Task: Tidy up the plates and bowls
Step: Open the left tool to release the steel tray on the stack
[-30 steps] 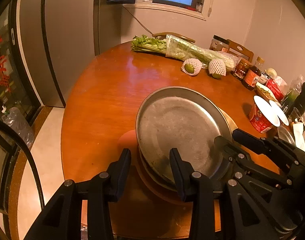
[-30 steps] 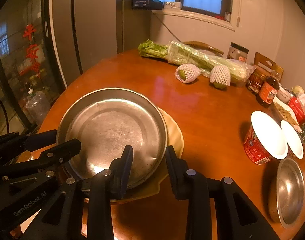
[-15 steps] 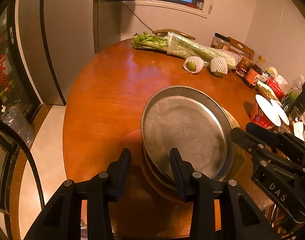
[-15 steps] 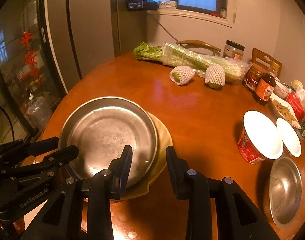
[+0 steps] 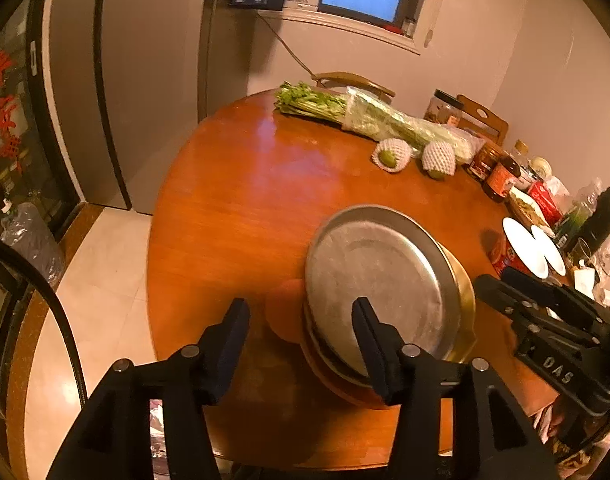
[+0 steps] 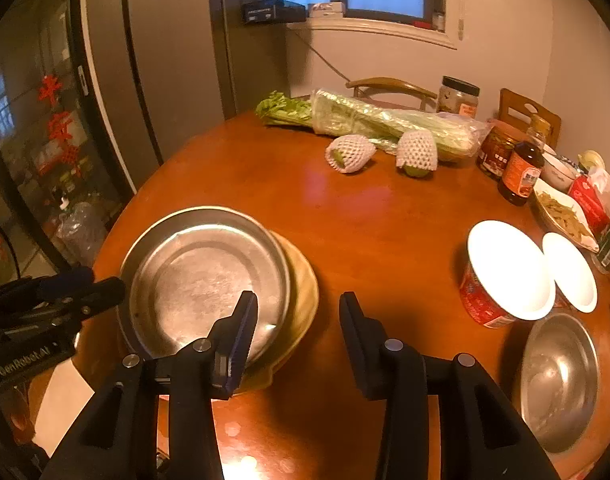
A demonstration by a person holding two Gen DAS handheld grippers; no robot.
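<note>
Beside plate stack (image 6: 209, 276): steel bowl (image 6: 559, 380), noodle cups (image 6: 505, 276).

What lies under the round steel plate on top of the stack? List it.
Under the round steel plate a yellow dish pokes out on one side; the left view shows another metal rim and an orange plate below. Their middles are covered.
</note>
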